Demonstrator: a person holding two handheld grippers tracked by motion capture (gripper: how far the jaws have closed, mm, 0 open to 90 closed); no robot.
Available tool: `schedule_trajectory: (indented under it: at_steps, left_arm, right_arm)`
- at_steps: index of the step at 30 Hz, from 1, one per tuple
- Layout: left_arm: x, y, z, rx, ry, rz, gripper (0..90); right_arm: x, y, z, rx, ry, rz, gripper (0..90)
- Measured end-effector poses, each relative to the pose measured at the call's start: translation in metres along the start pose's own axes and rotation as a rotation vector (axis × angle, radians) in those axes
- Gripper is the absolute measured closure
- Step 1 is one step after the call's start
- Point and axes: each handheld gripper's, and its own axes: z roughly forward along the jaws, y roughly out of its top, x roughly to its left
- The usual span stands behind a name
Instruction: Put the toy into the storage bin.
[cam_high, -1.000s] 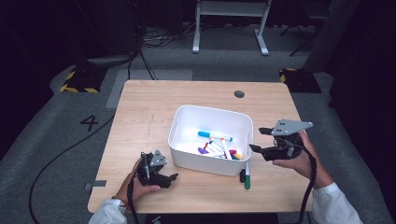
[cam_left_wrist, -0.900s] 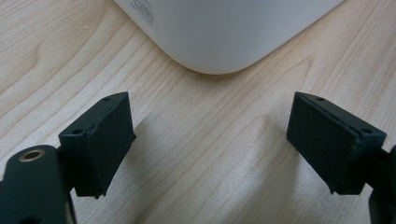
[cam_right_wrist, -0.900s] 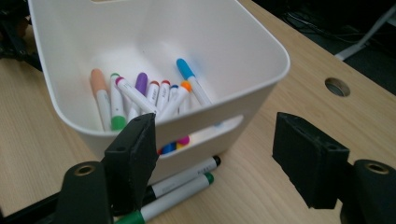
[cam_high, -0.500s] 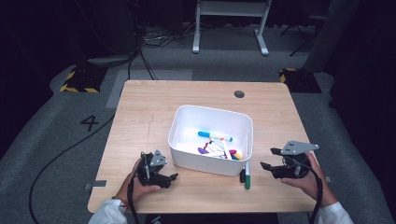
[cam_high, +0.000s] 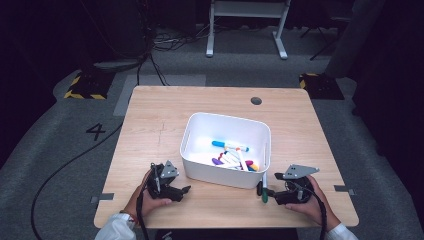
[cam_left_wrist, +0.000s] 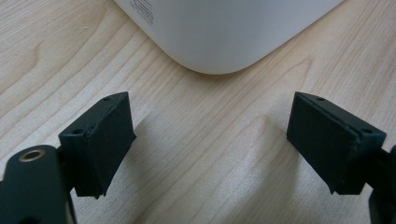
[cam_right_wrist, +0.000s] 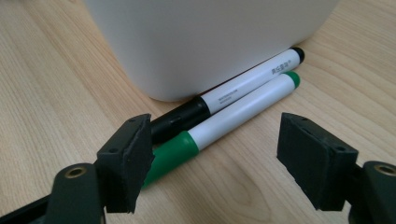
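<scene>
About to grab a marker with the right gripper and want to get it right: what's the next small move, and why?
Probably ease the right gripper forward a little so its jaws straddle the green marker, then close. Its jaws, just opened wider, stand open with nothing pressed between them, and the green marker lies on the table tight beside the black marker, against the white bin.

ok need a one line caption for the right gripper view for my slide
Open right gripper low over the table, jaws astride a green marker and black marker lying beside the white bin.
</scene>
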Motion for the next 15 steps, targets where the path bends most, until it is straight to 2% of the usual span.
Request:
schedule_trajectory:
  at_steps: [6,9,13,15]
  left_arm:
    - [0.000,0.000,0.000,0.000,0.000,0.000,14.9]
    - [0.000,0.000,0.000,0.000,0.000,0.001,14.9]
    - [0.000,0.000,0.000,0.000,0.000,0.001,14.9]
    - [0.000,0.000,0.000,0.000,0.000,0.001,14.9]
  right_arm:
    - [0.000,-0.003,0.010,0.034,-0.002,0.002,27.7]
    - [-0.004,-0.007,0.012,0.058,-0.034,0.008,28.2]
    - [-0.015,-0.016,0.009,0.075,-0.073,0.047,31.4]
    - [-0.021,-0.020,0.005,0.066,-0.100,0.067,37.2]
